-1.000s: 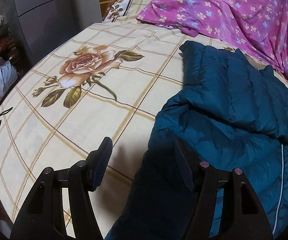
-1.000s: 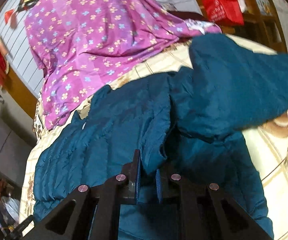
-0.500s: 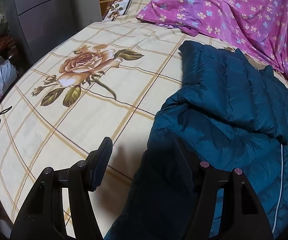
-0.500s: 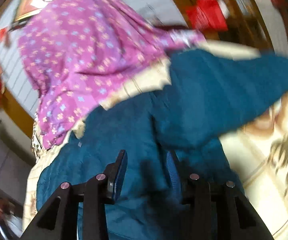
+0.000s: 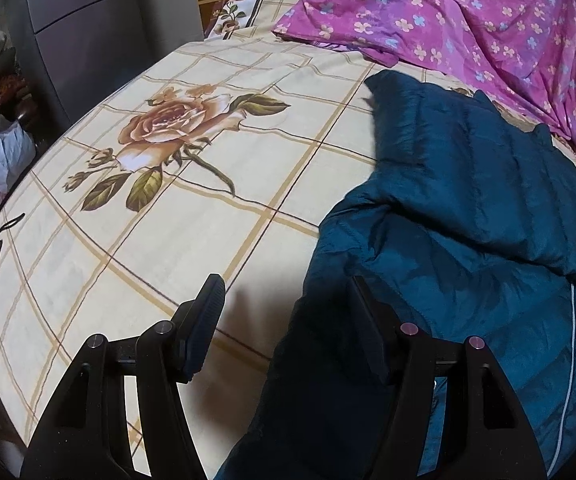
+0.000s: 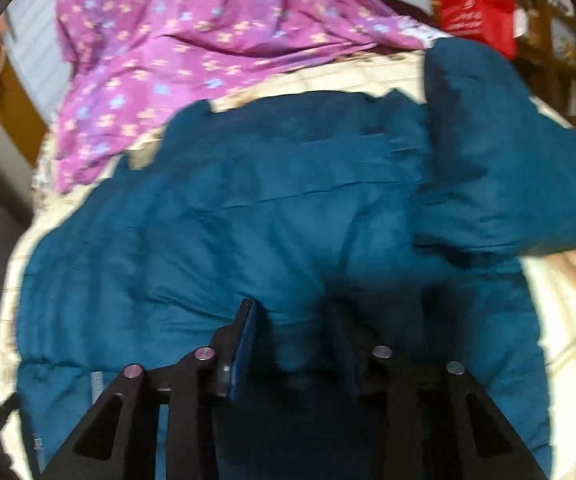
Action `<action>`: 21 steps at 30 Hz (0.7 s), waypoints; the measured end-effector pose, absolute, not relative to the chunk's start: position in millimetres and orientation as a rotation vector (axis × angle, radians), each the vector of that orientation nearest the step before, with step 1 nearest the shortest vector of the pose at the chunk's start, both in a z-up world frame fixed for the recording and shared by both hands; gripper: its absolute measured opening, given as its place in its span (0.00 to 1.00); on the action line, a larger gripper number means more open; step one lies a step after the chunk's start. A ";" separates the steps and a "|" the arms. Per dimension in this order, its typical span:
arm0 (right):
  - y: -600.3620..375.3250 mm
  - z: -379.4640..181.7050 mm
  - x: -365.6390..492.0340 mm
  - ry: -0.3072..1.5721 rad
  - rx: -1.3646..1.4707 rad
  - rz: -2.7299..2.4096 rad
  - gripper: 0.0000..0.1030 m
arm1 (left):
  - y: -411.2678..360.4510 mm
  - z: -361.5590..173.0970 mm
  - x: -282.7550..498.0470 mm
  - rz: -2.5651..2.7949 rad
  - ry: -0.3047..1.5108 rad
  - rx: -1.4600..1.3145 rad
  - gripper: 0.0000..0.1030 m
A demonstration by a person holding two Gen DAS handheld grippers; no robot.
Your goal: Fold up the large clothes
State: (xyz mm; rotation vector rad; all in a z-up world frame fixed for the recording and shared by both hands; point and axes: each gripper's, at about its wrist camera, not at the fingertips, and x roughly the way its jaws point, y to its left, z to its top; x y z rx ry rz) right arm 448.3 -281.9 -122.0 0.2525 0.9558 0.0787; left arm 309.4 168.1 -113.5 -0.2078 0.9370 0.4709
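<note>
The teal padded jacket (image 5: 467,220) lies spread on the bed (image 5: 208,200), one sleeve (image 6: 499,168) already laid across its body (a first fold, it seems), the rest unfolded. The left gripper (image 5: 284,320) hangs with jaws spread over the jacket's edge, holding nothing. The right gripper (image 6: 291,340) has jaws that have just been closing; a ridge of fabric sits between them, not clearly pinched.

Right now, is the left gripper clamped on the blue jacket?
No. The left gripper stands open, one finger over the bedsheet and the other over the blue jacket's edge, pinching nothing.
</note>
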 end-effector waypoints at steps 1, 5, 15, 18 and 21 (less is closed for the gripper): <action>-284.0 -122.0 446.6 0.954 0.257 0.069 0.31 | 168.2 -113.3 309.5 0.470 0.935 -0.205 0.61; -280.7 -122.1 440.8 0.937 0.220 0.077 0.34 | 161.2 -92.5 310.9 0.428 0.844 -0.199 0.61; -281.4 -126.3 430.4 0.867 0.208 0.090 0.35 | 114.0 -85.2 447.9 0.199 0.895 0.011 0.62; -280.2 -126.8 431.6 0.866 0.204 0.093 0.36 | 121.9 -132.4 475.3 0.220 1.015 -0.037 0.74; -281.5 -127.3 432.2 0.866 0.207 0.102 0.37 | 144.7 -148.0 471.0 0.262 0.994 -0.174 0.98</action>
